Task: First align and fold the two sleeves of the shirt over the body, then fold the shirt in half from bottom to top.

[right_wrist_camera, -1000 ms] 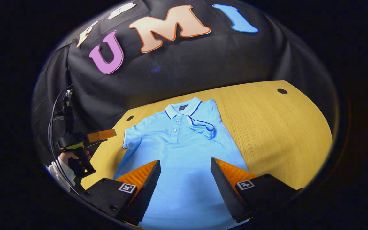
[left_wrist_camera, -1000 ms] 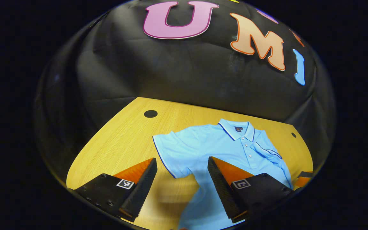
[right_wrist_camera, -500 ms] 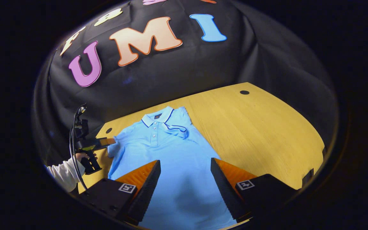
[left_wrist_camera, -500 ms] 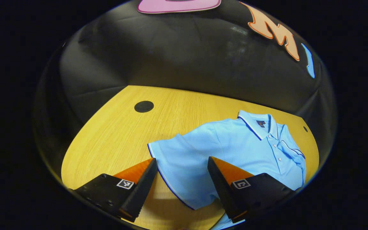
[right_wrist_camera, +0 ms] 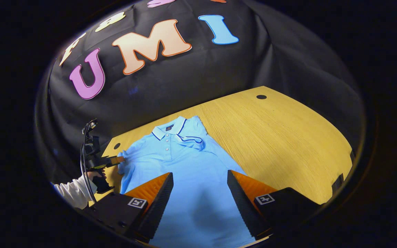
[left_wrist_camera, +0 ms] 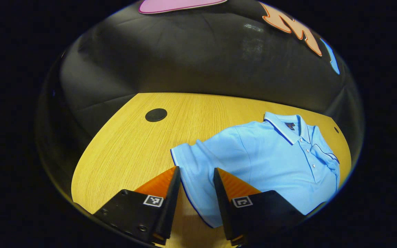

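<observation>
The light-blue polo shirt (right_wrist_camera: 188,172) lay face up on the wooden bench (right_wrist_camera: 288,137), collar toward the far edge by the black cloth. One sleeve (right_wrist_camera: 193,139) was already folded across the chest; the other sleeve (left_wrist_camera: 193,165) lay spread toward the bench's open side. The left gripper (left_wrist_camera: 195,175) had its fingers half closed astride that sleeve's hem (whether they pinched it, I could not tell). The right gripper (right_wrist_camera: 200,186) hung wide open above the lower body, holding nothing. The second sleeve fold seemed in hand; next would be a firm pinch, then carrying the sleeve over the body.
</observation>
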Action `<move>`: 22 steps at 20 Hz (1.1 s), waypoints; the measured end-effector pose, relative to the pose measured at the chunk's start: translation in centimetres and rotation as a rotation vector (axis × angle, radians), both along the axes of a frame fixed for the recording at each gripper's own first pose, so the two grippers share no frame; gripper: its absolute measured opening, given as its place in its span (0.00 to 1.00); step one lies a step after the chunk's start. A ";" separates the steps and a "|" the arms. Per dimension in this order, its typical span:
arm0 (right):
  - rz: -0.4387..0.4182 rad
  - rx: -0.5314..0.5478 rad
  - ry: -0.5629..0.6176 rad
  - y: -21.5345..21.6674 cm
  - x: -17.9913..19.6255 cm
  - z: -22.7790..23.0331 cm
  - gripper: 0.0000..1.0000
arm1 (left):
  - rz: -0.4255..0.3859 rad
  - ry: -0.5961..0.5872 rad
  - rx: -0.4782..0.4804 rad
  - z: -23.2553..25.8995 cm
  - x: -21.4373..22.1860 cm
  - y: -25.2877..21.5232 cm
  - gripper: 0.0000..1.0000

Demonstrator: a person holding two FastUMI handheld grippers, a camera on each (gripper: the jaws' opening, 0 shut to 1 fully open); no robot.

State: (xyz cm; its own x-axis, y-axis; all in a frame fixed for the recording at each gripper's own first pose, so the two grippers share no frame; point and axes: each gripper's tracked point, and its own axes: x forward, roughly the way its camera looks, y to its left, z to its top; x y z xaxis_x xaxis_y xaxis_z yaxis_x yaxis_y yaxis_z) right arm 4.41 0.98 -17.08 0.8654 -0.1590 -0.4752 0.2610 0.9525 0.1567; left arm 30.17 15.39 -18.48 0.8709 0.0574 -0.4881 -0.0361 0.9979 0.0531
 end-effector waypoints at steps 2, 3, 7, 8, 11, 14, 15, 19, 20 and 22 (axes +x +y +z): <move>-0.002 0.002 0.002 -0.1 0.1 0.1 0.98 | -0.029 0.004 -0.010 0.0 0.0 -0.8 0.44; -0.005 0.004 0.000 -0.2 0.2 0.1 0.98 | -0.045 0.003 -0.023 0.0 0.1 -1.3 0.35; -0.018 -0.004 -0.008 -1.0 -0.2 0.5 0.98 | -0.056 0.026 -0.005 0.0 -0.2 -1.8 0.00; -0.017 -0.011 -0.007 -1.2 -0.3 0.5 0.98 | -0.060 0.038 -0.004 0.1 -0.5 -2.2 0.00; -0.009 -0.035 -0.001 -1.7 -0.8 0.4 0.98 | -0.075 -0.015 -0.020 2.5 -0.4 -4.1 0.00; 0.009 -0.036 0.002 -1.9 -1.2 0.6 0.98 | -0.131 -0.074 0.018 4.8 0.2 -7.3 0.00; 0.016 -0.034 -0.001 -1.9 -1.2 0.7 0.98 | -0.155 -0.085 0.026 5.2 0.4 -8.8 0.00; 0.041 -0.044 0.003 -2.3 -1.7 0.7 0.98 | -0.262 -0.073 0.059 4.6 1.1 -15.7 0.00; 0.047 -0.048 0.007 -2.5 -2.0 0.5 0.98 | -0.286 -0.069 0.067 4.5 0.9 -17.5 0.00; 0.058 -0.053 0.009 -3.1 -2.5 0.6 0.98 | -0.305 -0.063 0.102 3.9 0.8 -19.8 0.00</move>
State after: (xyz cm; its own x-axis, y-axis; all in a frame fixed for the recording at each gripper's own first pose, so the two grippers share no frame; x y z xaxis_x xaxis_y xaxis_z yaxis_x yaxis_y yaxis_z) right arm 1.93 -2.13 -16.52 0.8694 -0.1340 -0.4756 0.2065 0.9729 0.1035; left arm 30.98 -4.44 -14.60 0.8836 -0.1647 -0.4383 0.2572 0.9529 0.1605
